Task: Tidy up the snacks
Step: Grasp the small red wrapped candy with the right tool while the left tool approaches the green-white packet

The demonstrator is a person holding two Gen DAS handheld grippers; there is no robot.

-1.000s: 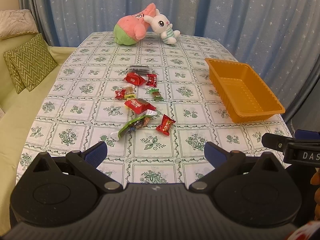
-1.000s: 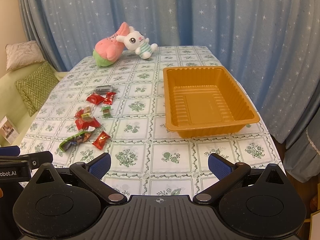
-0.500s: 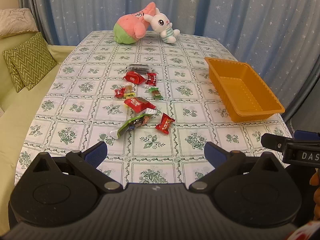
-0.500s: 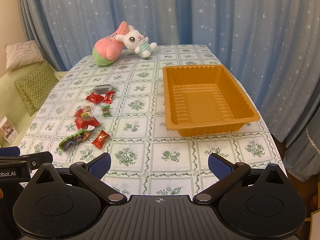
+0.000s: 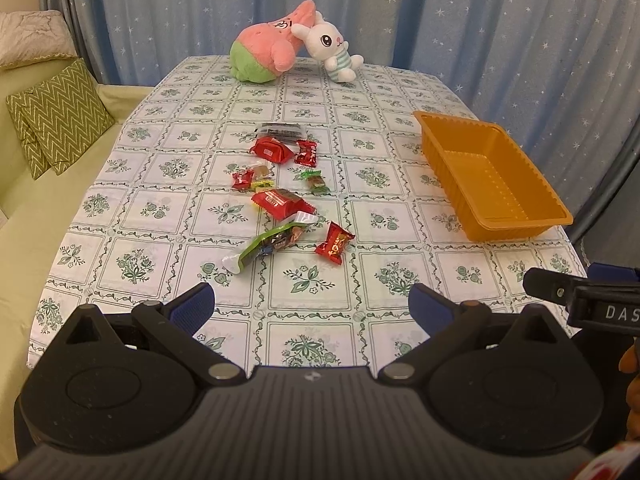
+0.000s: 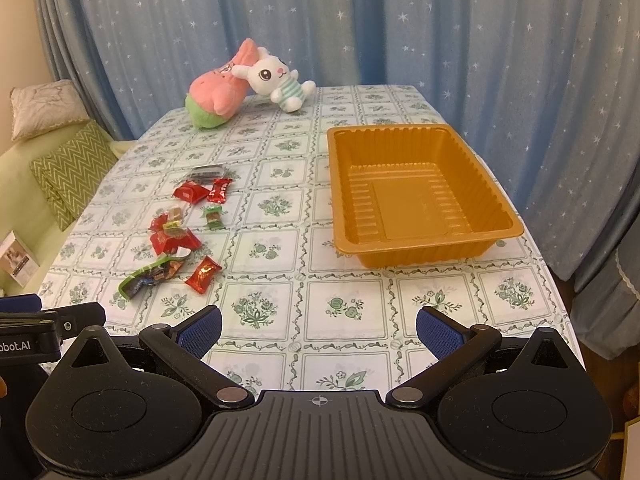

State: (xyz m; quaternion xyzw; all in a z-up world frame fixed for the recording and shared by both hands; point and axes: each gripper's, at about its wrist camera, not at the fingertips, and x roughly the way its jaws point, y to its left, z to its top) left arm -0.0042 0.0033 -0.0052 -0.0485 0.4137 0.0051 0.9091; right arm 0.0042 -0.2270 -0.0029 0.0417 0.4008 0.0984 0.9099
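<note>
Several wrapped snacks lie scattered mid-table: a red candy (image 5: 334, 243) (image 6: 203, 274), a long green packet (image 5: 269, 244) (image 6: 150, 272), a red bar (image 5: 280, 202), a red pouch (image 5: 270, 149) and a dark packet (image 5: 279, 131). An empty orange tray (image 5: 520, 224) (image 6: 420, 246) stands on the right. My left gripper (image 5: 311, 306) is open and empty above the near table edge, short of the snacks. My right gripper (image 6: 319, 330) is open and empty, near the front edge, short of the tray.
A pink-green plush (image 5: 267, 52) and a white bunny plush (image 5: 332, 50) sit at the table's far end. Blue star curtains hang behind. A green sofa with a zigzag cushion (image 5: 60, 114) is on the left. The tablecloth (image 5: 160, 216) covers the table.
Both grippers have drifted slightly back and up; the table appears a little farther. The snacks and tray have not moved. Both jaws stay open.
</note>
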